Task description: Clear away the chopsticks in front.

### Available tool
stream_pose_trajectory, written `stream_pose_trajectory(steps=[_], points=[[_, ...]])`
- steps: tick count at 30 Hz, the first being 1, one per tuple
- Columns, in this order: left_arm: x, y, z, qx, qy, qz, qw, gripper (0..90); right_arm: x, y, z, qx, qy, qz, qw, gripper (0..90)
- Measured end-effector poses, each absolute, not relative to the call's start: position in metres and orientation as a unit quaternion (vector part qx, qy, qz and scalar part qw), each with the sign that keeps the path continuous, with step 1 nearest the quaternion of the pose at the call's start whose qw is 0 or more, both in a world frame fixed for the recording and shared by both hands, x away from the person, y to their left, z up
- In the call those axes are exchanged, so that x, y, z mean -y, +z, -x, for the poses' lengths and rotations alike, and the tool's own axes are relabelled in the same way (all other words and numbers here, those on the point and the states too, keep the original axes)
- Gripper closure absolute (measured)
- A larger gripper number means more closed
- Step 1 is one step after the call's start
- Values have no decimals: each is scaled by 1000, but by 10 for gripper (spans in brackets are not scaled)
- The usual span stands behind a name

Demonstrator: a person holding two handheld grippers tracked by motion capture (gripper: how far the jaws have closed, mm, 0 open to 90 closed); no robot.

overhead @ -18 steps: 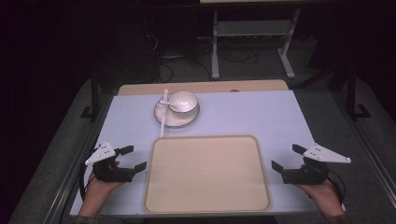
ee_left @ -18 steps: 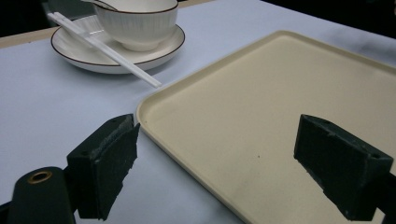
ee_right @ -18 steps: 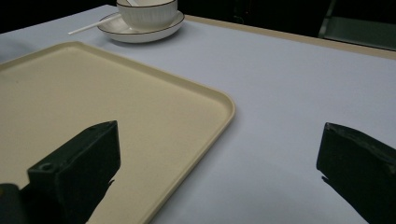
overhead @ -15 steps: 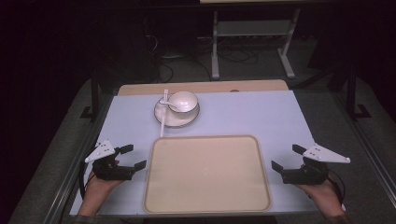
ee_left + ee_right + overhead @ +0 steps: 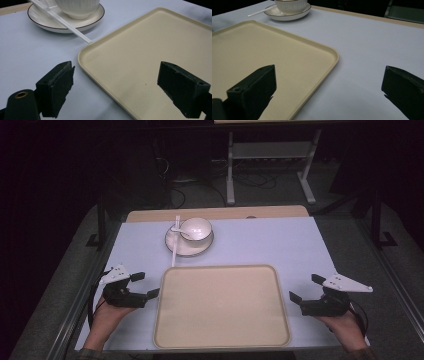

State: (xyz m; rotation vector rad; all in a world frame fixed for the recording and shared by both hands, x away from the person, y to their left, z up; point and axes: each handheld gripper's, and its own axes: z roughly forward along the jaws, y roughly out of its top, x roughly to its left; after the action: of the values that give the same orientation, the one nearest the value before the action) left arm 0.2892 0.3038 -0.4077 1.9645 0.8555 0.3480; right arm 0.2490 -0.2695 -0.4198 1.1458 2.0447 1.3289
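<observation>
A beige tray (image 5: pixel 222 305) lies bare at the front middle of the pale blue table top. Behind it a white bowl (image 5: pixel 196 229) stands on a dark-rimmed saucer (image 5: pixel 186 247), with a white spoon (image 5: pixel 177 229) in the bowl. A thin white stick (image 5: pixel 174 247) leans across the saucer toward the tray's far left corner. My left gripper (image 5: pixel 146 285) is open beside the tray's left edge. In the left gripper view, the left gripper (image 5: pixel 117 75) holds nothing and faces the tray (image 5: pixel 150 50) corner. My right gripper (image 5: pixel 305 288) is open at the tray's right edge, and the right gripper (image 5: pixel 329 75) is empty.
A wooden strip (image 5: pixel 215 213) runs along the table's far edge. Beyond it are a dark floor, cables and a grey metal stand (image 5: pixel 270 155). A metal frame rail (image 5: pixel 82 295) borders the table on the left.
</observation>
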Motion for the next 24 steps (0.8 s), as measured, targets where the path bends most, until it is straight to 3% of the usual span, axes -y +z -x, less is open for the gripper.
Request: stream_pose_trajectory(steps=[24], points=[[-301,-398,-313,-360,138,-809,443,127,261,-420,-254,-750,469,-412,218,0]])
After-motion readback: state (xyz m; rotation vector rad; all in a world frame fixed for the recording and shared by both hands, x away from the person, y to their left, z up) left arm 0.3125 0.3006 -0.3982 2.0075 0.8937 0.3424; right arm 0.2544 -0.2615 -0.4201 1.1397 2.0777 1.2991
